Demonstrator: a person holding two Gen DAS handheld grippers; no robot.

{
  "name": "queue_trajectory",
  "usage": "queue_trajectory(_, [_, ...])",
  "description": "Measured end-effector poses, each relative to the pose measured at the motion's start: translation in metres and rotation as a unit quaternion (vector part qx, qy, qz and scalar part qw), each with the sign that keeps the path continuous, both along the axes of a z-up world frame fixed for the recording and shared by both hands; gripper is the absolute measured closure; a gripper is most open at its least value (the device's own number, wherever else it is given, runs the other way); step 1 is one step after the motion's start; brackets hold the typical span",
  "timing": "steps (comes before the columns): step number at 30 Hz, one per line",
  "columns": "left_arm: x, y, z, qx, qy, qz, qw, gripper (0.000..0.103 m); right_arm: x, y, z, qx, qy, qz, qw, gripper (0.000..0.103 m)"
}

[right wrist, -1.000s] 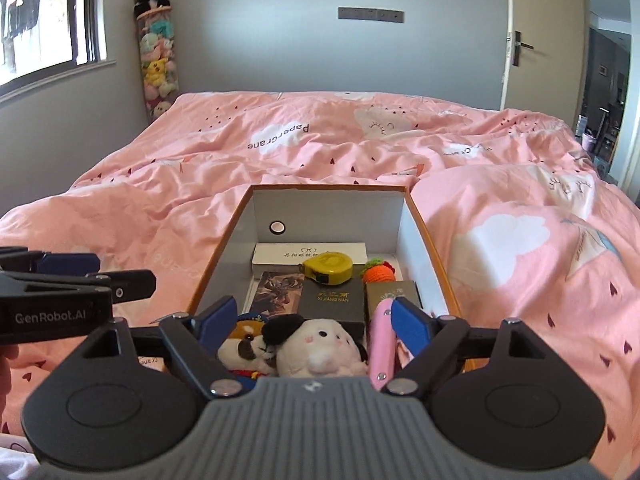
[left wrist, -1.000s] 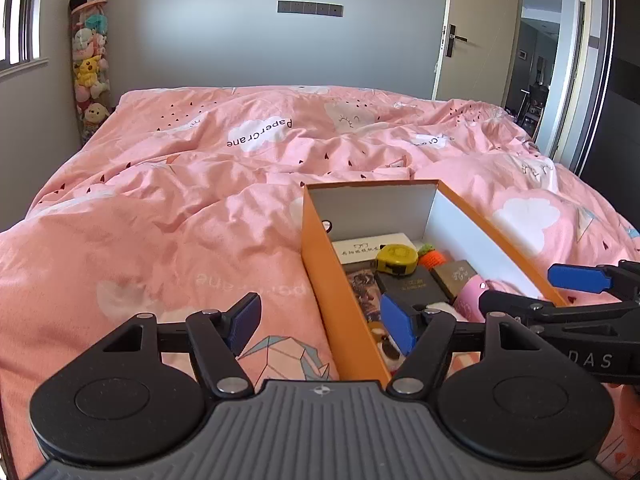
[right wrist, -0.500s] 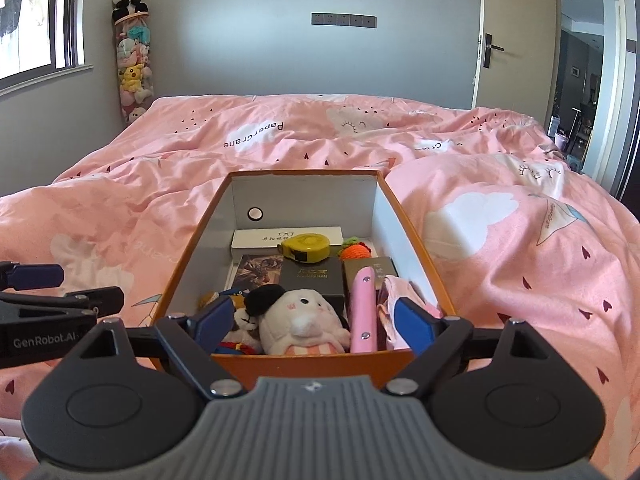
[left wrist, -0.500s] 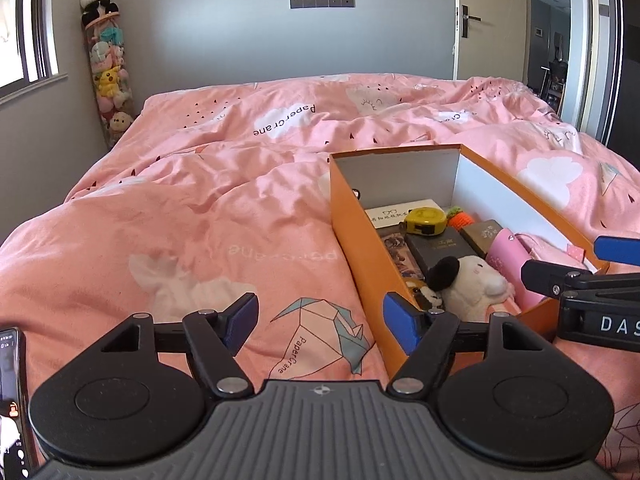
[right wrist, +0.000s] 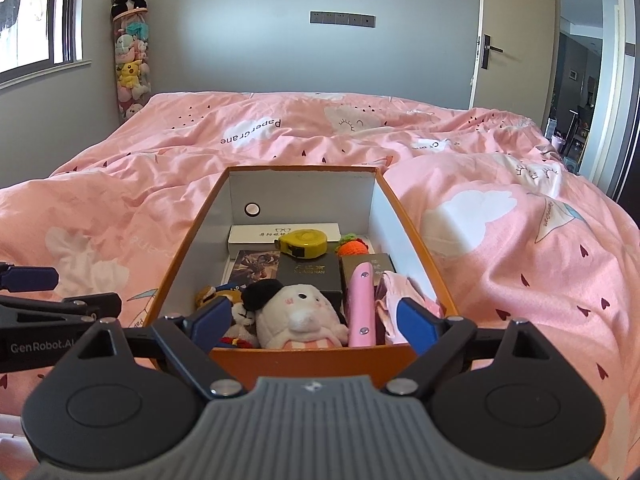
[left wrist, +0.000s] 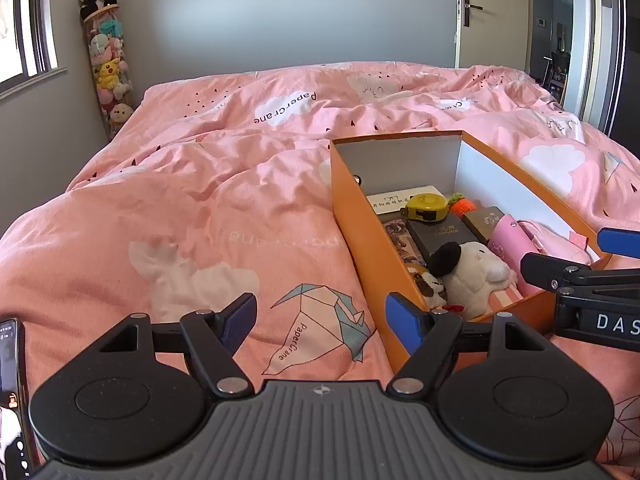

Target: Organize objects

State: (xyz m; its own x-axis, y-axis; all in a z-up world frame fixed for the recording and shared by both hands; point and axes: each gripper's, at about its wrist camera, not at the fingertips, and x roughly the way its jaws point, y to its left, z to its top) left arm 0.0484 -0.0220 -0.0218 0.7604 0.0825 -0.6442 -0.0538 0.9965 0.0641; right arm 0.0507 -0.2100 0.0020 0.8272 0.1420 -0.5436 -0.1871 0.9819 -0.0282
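Orange cardboard box (right wrist: pixel 296 360) w/ fluffy plush toy (right wrist: pixel 298 316) just ahead of right tool (right wrist: pixel 314 322), jaws opening, empty; left tool (left wrist: pixel 320 322) likewise, over pink quilt (left wrist: pixel 200 220).

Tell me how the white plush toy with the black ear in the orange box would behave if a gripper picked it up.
The white plush toy with the black ear looks soft and stuffed, so it would probably squash between the pads and feel light. Its fuzzy fabric likely grips well. Wedged between the smaller plush and the pink case, it may drag them.

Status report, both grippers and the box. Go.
Left gripper opening, empty, over the quilt. Right gripper open, empty, at the box. Nothing blocking.
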Motion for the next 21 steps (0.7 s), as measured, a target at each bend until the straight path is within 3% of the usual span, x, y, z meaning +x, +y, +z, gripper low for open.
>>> queue_trajectory(21, [-0.0009,0.0017,0.0009,-0.005,0.005,0.001,1.0000,0.017,-0.0014,-0.0002,-0.0013,0.003,0.000,0.000,1.000,0.012])
